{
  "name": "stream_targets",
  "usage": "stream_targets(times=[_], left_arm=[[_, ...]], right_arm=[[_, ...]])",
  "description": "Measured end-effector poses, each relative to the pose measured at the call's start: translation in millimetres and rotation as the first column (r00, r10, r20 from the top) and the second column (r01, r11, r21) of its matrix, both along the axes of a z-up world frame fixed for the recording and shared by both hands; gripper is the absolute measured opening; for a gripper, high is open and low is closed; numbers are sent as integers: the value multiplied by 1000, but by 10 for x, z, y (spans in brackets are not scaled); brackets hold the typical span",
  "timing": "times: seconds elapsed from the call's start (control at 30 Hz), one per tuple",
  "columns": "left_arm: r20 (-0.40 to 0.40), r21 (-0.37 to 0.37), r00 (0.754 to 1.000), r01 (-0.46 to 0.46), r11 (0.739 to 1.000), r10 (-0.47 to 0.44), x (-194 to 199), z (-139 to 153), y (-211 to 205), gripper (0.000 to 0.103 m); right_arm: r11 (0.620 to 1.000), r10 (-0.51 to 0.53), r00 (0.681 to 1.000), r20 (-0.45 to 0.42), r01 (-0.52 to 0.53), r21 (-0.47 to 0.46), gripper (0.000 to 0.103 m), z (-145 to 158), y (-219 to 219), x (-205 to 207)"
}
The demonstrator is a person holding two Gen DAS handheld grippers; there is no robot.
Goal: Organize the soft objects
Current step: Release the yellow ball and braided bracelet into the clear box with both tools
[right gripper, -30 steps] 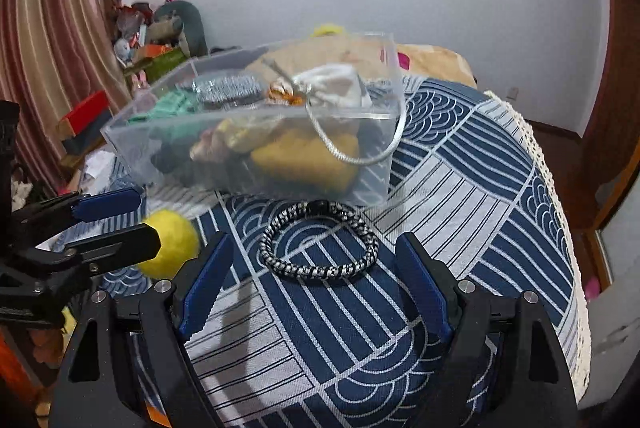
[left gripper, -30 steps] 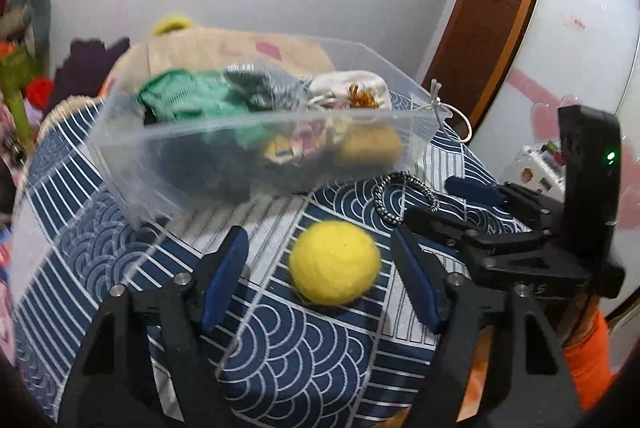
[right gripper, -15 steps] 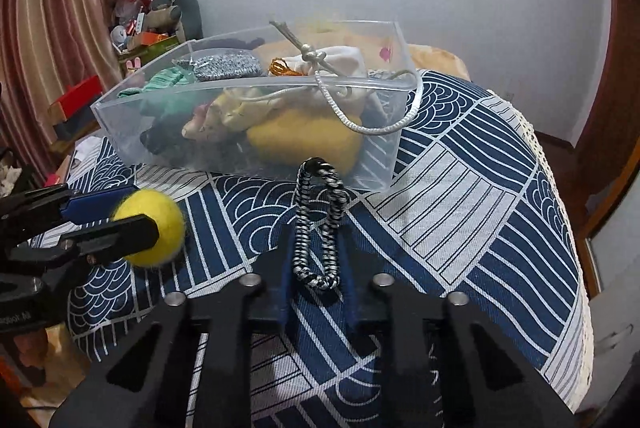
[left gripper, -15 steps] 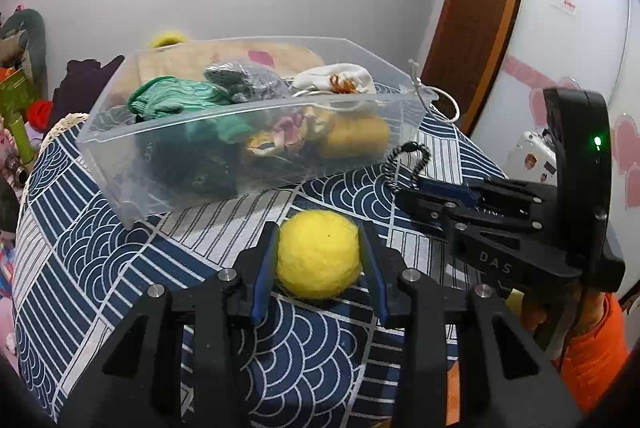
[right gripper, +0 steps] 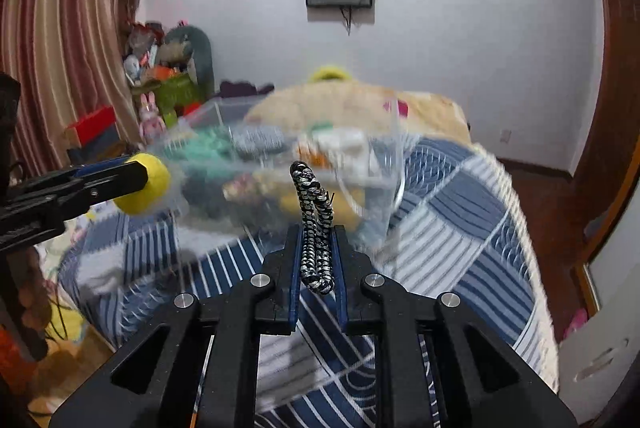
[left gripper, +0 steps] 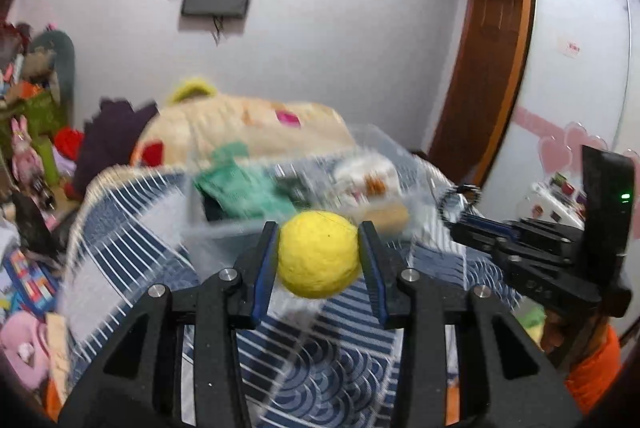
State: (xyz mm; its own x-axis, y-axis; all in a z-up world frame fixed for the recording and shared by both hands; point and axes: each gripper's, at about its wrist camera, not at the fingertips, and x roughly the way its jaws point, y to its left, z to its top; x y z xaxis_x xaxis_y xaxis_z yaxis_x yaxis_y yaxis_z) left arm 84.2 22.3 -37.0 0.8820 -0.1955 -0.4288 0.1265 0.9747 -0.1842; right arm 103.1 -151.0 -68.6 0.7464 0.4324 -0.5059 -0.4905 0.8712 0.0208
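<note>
My left gripper is shut on a yellow felt ball and holds it above the table, in front of the clear plastic bin. The ball also shows at the left of the right wrist view. My right gripper is shut on a black-and-white braided bracelet, which stands up folded between its jaws, also lifted before the bin. The bin holds a green cloth, a white pouch and other soft items, blurred by motion.
The round table has a blue-and-white wave-pattern cloth. A large beige plush lies behind the bin. Toys and clutter stand at the left by a striped curtain. A wooden door is at the right.
Both grippers closed on their objects, the ball and the bracelet, and have lifted them off the table up toward the bin's rim. The views now look higher into the room.
</note>
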Motion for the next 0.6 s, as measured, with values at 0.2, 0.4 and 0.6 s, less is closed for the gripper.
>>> stream_targets(times=[0.2,0.4,0.6], left_arm=[[34,-20,998,-60,998,61,144,171,204,40],[11,-19,997,-82,996,82,414,154,285,40],[-35,39,995,-88,995,90,692,0,268,40]], right_arm=[[998,5,998,61,-8,57,13,291,100,58],[995,19,998,54,-24,97,13,374,318,286],[996,37,999,-1,-37,82,13,266,579,540]])
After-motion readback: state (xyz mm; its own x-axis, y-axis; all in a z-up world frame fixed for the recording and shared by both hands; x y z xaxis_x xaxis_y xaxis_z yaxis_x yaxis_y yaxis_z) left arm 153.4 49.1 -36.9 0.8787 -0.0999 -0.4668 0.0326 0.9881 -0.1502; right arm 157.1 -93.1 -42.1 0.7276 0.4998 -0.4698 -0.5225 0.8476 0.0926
